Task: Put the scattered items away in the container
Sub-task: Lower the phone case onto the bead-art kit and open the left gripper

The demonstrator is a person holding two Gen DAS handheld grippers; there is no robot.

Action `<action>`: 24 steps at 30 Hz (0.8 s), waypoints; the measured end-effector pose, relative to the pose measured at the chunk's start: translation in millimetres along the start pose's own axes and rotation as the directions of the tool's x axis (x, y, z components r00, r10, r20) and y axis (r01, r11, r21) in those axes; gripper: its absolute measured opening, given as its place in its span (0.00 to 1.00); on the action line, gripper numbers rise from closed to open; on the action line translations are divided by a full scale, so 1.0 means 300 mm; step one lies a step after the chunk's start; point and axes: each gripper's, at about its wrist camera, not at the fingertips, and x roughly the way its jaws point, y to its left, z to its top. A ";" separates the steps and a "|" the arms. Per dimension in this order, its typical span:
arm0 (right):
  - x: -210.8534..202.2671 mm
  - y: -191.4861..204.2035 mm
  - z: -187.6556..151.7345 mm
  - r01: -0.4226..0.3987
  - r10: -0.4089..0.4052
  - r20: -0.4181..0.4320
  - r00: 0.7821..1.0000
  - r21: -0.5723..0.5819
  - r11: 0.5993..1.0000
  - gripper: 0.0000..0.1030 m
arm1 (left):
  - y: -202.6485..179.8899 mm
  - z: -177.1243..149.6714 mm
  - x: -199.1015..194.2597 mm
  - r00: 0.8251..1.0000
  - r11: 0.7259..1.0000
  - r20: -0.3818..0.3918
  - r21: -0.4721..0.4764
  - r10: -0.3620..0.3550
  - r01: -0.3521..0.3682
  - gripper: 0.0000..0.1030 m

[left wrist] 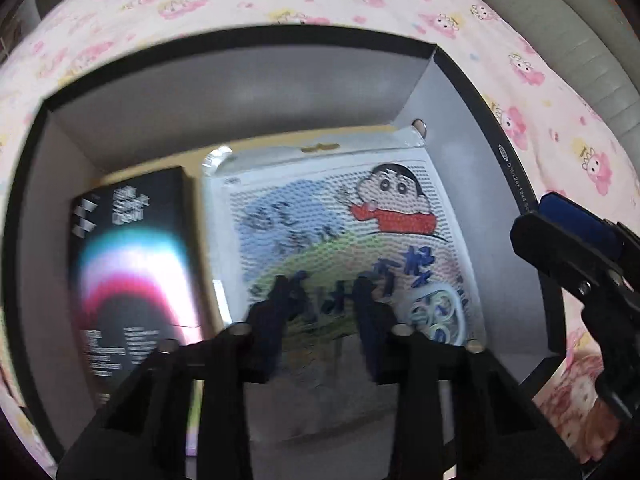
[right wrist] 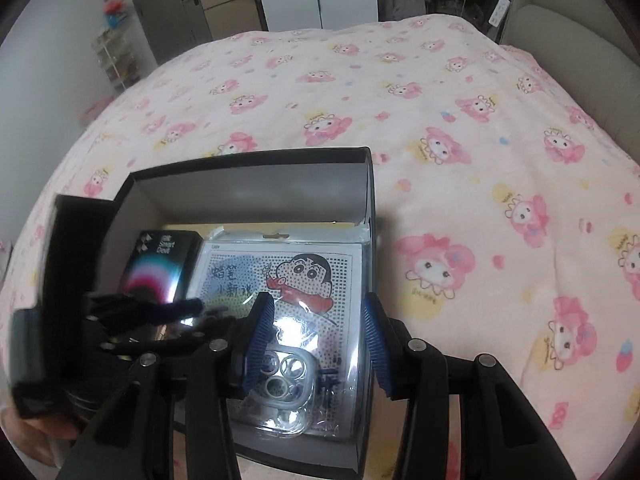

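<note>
Open black cardboard box with grey inner walls (right wrist: 256, 188) sits on a pink cartoon-print blanket (right wrist: 460, 128) covering a bed. Inside, lying flat side by side: a black rectangular carton with a pink-white rainbow arc graphic (left wrist: 132, 264) on the left, and a clear plastic packet with a dotted cartoon-boy card (left wrist: 340, 240) on the right, filling most of the floor up to the right wall. A clear phone case with round camera cut-outs (right wrist: 282, 376) shows in the near end of that packet.

Left gripper (left wrist: 324, 300) hangs over the box pointing steeply down, dark fingers narrowly apart above the packet's lower edge, blurred; nothing visible between them, jaws released. Right gripper (right wrist: 320, 328) hovers above the near end of the same packet, blue ribbed pads (right wrist: 260, 332) apart with a clear gap, nothing pinched, so unclenched too; contact with the packet cannot be told.

In the left wrist view the right gripper's blue-padded finger sits at the box's right rim. Grey upholstered headboard (right wrist: 568, 28) at far right
</note>
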 end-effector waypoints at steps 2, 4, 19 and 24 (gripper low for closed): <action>0.000 -0.010 0.004 -0.012 0.012 0.006 1.000 -0.008 1.000 0.40 | -0.003 0.005 0.003 1.000 1.000 -0.014 0.003 0.008 -0.008 0.21; 0.001 -0.024 0.003 -0.029 0.029 0.002 1.000 0.006 1.000 0.40 | -0.008 0.012 -0.006 0.999 0.999 -0.034 0.028 -0.033 0.034 0.18; 0.137 0.114 -0.033 -0.124 0.109 -0.143 0.984 -0.097 0.988 0.41 | 0.179 -0.089 -0.154 0.998 0.985 0.050 -0.171 0.038 -0.029 0.19; 0.161 0.146 -0.056 -0.045 0.020 -0.157 0.987 -0.156 0.987 0.42 | 0.195 -0.153 -0.167 1.000 0.983 0.010 -0.181 0.010 -0.008 0.21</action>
